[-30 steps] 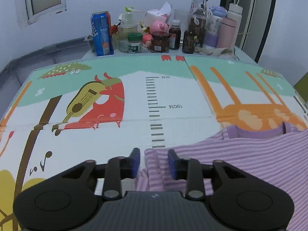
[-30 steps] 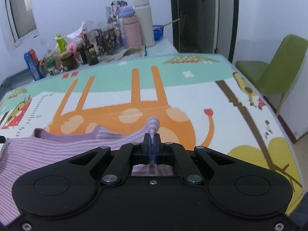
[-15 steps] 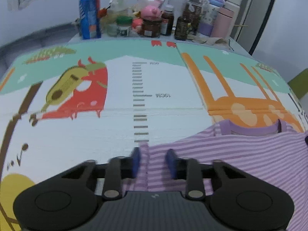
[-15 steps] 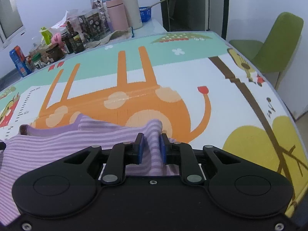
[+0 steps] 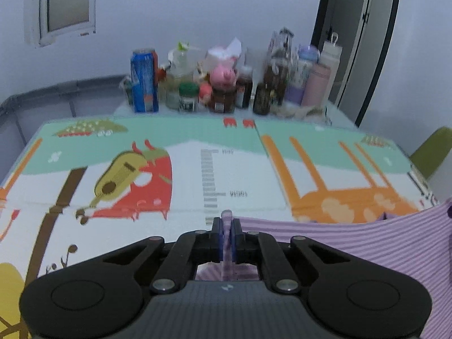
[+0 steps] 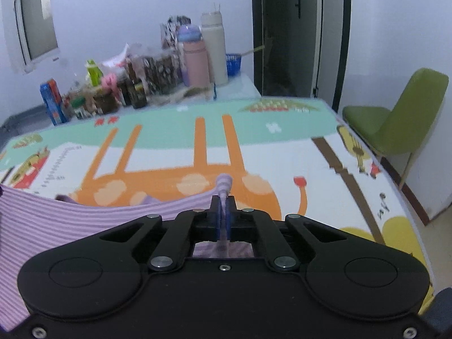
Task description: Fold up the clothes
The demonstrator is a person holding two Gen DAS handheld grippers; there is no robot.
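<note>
Left gripper (image 5: 226, 233): jaws have just closed down to almost nothing, a thin pinch of the purple striped shirt (image 5: 367, 243) clamped between the blue pads and poking up past the tips. Right gripper (image 6: 223, 216): jaws likewise just drawn in, nearly together on another nub of the same shirt (image 6: 56, 220), which sticks up above the tips. Both grips look secure; cloth shows below the jaws too, through the gap in each tool body. From each pinch the striped fabric runs away sideways toward the other tool as a sagging band, its upper edge curved, and it appears raised off the play mat (image 5: 197, 141) near the grips; the solid purple neckband (image 6: 67, 197) peeks out along that edge in the right view. Whether the shirt's lower part lies on the mat cannot be told, as the tool bodies hide it. Beyond the shirt the mat's printed giraffe and ruler marks are uncovered. Far end of the table: a crowd of bottles and jars (image 5: 226, 84); a green chair (image 6: 401, 118) stands off to the right. Judged progress: early. The garment is gripped at two points, seemingly shoulders or sleeve edges, and no fold is visible yet. Left to do, by this reading: carry the held edge over, lay it down, then complete the remaining folds.
</note>
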